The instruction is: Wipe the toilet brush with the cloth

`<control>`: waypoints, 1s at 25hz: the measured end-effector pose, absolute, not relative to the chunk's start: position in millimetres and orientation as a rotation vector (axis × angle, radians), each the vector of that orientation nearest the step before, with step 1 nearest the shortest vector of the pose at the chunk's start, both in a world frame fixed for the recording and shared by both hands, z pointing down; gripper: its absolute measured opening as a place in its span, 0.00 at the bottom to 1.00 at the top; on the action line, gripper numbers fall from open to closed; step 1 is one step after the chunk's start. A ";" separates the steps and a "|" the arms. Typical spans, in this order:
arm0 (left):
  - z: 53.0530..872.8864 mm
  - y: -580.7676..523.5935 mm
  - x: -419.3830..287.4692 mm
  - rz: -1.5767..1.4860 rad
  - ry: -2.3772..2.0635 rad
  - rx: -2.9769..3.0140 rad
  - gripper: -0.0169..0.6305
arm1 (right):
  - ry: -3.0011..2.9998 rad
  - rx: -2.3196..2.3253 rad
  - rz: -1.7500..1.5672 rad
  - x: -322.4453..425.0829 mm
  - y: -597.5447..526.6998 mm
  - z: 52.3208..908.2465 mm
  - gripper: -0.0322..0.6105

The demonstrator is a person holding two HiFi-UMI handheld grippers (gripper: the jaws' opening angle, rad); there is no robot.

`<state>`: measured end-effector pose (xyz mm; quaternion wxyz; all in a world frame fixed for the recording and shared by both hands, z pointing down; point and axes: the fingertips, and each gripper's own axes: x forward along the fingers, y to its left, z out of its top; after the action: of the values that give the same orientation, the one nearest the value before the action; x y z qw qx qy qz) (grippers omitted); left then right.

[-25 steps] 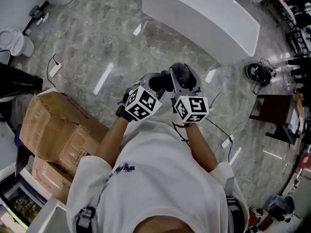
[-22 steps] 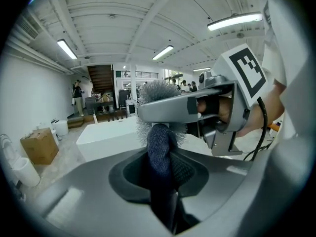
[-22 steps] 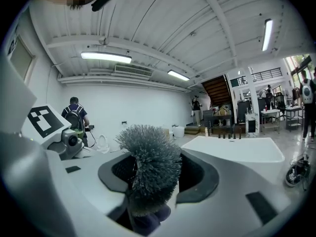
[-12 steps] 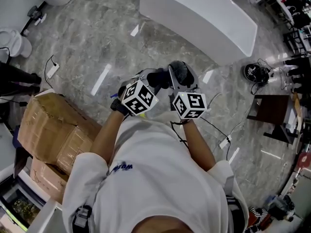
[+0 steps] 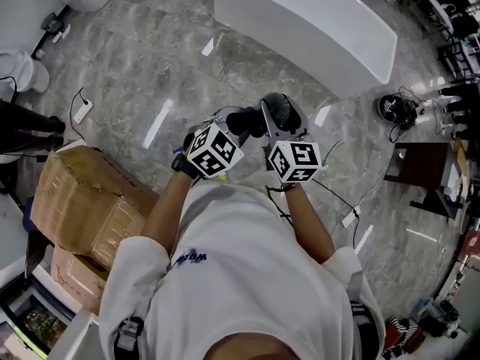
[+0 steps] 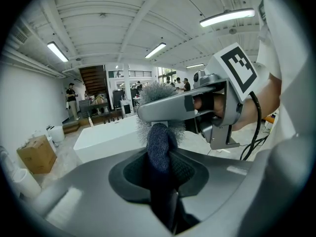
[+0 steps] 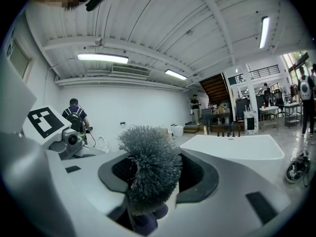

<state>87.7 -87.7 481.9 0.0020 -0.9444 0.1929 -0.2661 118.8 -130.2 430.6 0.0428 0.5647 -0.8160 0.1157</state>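
Note:
I hold both grippers close together in front of my chest. My left gripper (image 5: 234, 130) is shut on a dark blue-grey cloth (image 6: 159, 144), whose folded end sticks up between its jaws. My right gripper (image 5: 277, 130) is shut on the toilet brush; its grey bristle head (image 7: 150, 167) rises between the jaws. In the left gripper view the cloth presses against the brush bristles (image 6: 157, 92) just under the right gripper's finger (image 6: 170, 107). A bit of the cloth (image 7: 147, 221) shows below the brush head in the right gripper view. The brush handle is hidden.
A long white tub-like block (image 5: 307, 28) stands ahead on the marble floor. Cardboard boxes (image 5: 82, 197) lie at my left. White toilets (image 5: 22, 66) and a power strip (image 5: 81, 109) are at the far left, a dark stool (image 5: 424, 175) and cables at the right.
Both grippers stay together with cloth and brush held; they have shifted only slightly up in the head view.

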 end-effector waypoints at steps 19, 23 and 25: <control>486.8 -86.6 80.6 -0.834 0.601 -2.991 0.14 | -2.497 1.732 0.370 121.9 -132.4 431.1 0.39; 487.3 -84.8 80.6 -0.818 0.581 -3.016 0.14 | -2.505 1.728 0.375 123.4 -130.8 430.6 0.39; 486.8 -84.3 80.4 -0.816 0.575 -3.016 0.14 | -2.507 1.732 0.378 124.2 -130.1 430.2 0.39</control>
<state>80.4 -84.3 486.8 -0.0178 -0.9492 0.1809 -0.2567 124.2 -130.1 430.2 0.0355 0.5638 -0.8159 0.1231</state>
